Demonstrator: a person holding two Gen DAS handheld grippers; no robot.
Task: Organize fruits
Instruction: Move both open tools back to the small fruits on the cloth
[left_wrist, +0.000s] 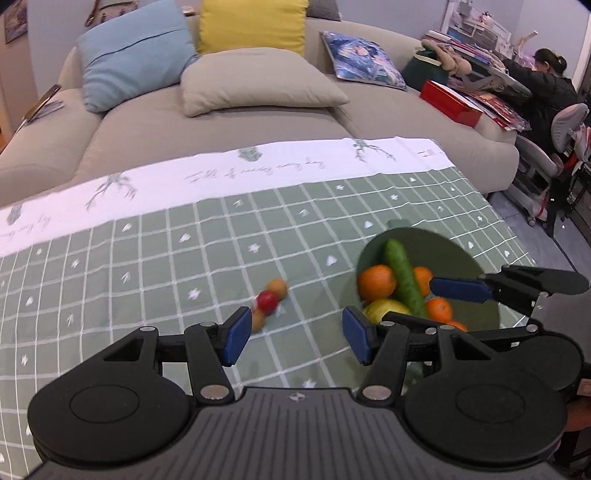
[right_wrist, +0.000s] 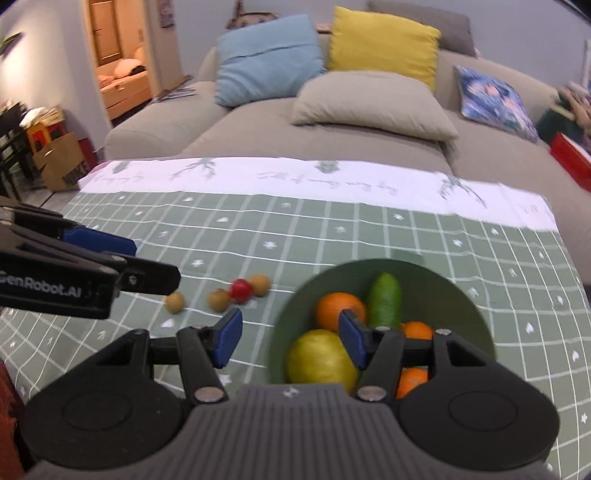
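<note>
A green bowl (right_wrist: 476, 314) on the checked tablecloth holds oranges (right_wrist: 338, 308), a yellow fruit (right_wrist: 319, 358) and a cucumber (right_wrist: 384, 304); it also shows in the left wrist view (left_wrist: 461, 254). A red fruit (right_wrist: 242, 290) and three small tan fruits (right_wrist: 218, 299) lie on the cloth left of the bowl; they also show in the left wrist view (left_wrist: 267, 301). My left gripper (left_wrist: 295, 334) is open and empty, above the cloth between the small fruits and the bowl. My right gripper (right_wrist: 290, 338) is open and empty over the bowl's left rim.
The table wears a green checked cloth (left_wrist: 147, 258) with a white border. A grey sofa (left_wrist: 221, 122) with cushions stands behind it. A red box (left_wrist: 450, 101) lies on the sofa at right. A person (left_wrist: 546, 81) sits at far right.
</note>
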